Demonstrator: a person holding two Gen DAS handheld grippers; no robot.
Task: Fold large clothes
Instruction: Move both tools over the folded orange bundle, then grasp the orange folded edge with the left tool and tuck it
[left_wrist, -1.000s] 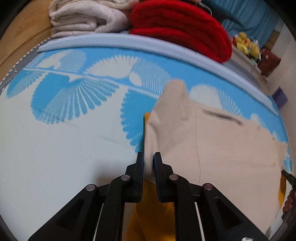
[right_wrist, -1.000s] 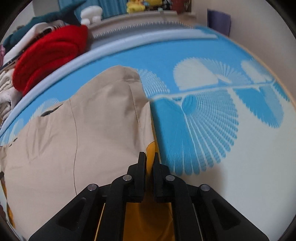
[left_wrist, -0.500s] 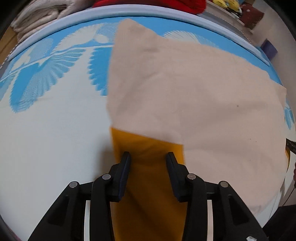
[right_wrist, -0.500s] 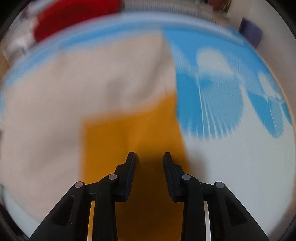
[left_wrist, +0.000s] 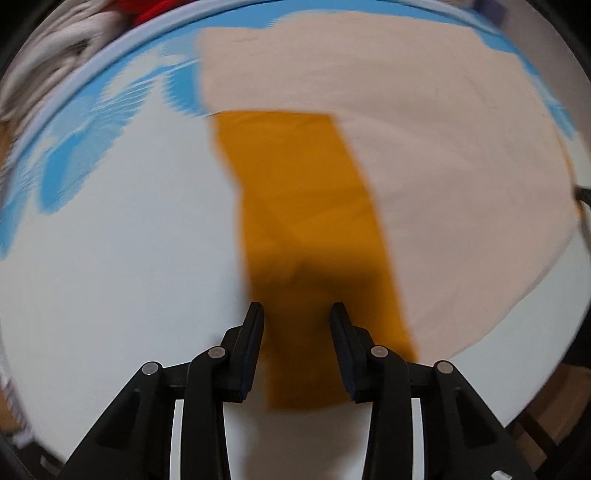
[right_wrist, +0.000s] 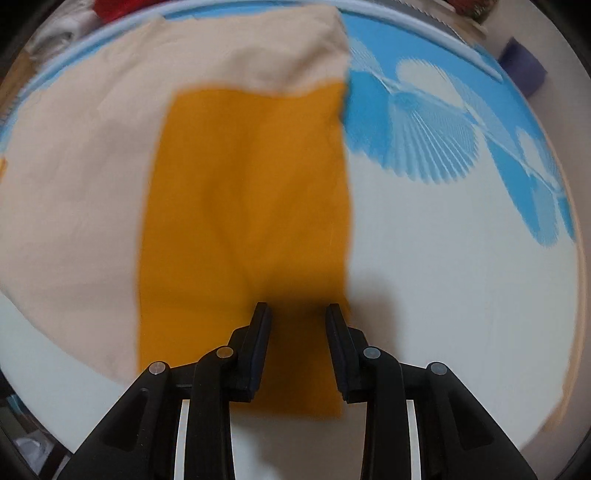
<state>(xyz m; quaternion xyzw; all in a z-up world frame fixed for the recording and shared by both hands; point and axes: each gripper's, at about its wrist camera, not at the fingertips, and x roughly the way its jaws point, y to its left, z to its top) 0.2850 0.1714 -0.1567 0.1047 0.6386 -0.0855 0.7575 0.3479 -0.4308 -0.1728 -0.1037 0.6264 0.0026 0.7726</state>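
**Both grippers hang open over a two-tone garment**

While both views are blurred, the layout reads clearly enough. Seen from the left wrist, the left gripper (left_wrist: 297, 314) points down at the bed, its black fingers (left_wrist: 255, 325) apart with nothing pinched between them; a mustard-orange sleeve (left_wrist: 303, 206) lies flat beneath the gap, running from bottom centre up to the middle of the frame. To its right and above spreads the beige body of the garment (left_wrist: 443, 166), reaching the upper right. The white sheet with blue fan-shaped prints (left_wrist: 110, 240) fills the left side, and a pile of folded cream textiles (left_wrist: 48, 70) sits beyond the bed edge at upper left.

Seen from the right wrist, the right gripper (right_wrist: 297, 314) likewise stands with its fingers (right_wrist: 334, 325) spread and empty above another mustard-orange panel (right_wrist: 243, 206) occupying the centre. Beige cloth (right_wrist: 74, 177) covers the left and top of this frame, and the blue-patterned sheet (right_wrist: 443, 240) the right. A purple object (right_wrist: 522, 70) shows at upper right.

No brand, label or legible writing appears anywhere.
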